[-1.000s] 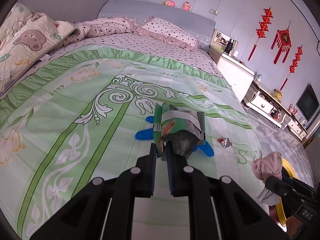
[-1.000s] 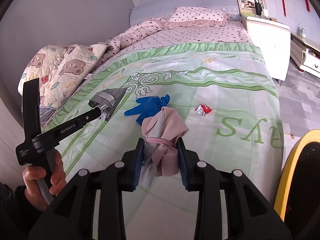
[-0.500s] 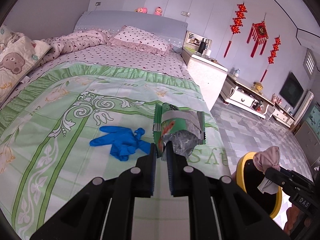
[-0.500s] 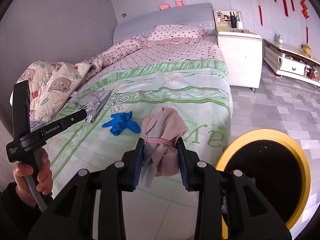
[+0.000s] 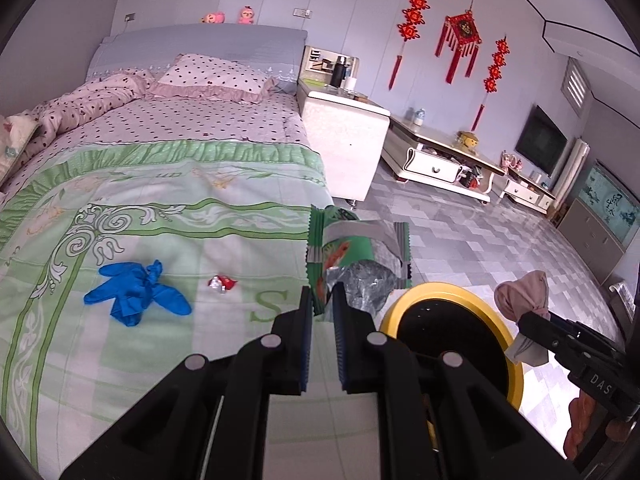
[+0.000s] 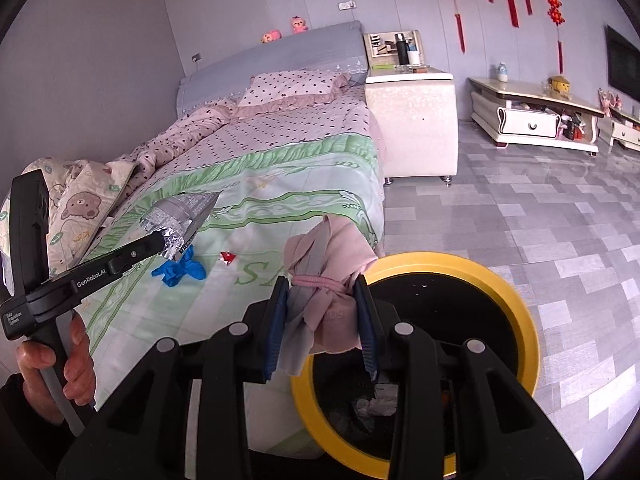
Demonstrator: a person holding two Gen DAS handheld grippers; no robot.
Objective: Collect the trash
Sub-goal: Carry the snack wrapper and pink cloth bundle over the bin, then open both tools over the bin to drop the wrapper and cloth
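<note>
My left gripper (image 5: 322,300) is shut on a green and silver snack wrapper (image 5: 356,256), held in the air over the bed's edge; it also shows in the right wrist view (image 6: 180,220). My right gripper (image 6: 322,292) is shut on a pink cloth bundle (image 6: 326,272) tied with a band, held over the rim of a yellow-rimmed black trash bin (image 6: 516,292); the bin also shows in the left wrist view (image 5: 432,292). A blue glove (image 5: 136,294) and a small red wrapper (image 5: 222,283) lie on the green bedspread (image 5: 120,208).
A white nightstand (image 5: 344,136) stands beside the bed. A low white TV cabinet (image 5: 440,160) lines the far wall. Grey tiled floor (image 6: 540,220) lies around the bin. Crumpled trash (image 6: 376,400) sits inside the bin. Pillows and a quilt lie at the bed's head.
Both grippers have swung right from over the bed towards the bin, each keeping its load. The bin now sits under the right gripper and close to the left one.
</note>
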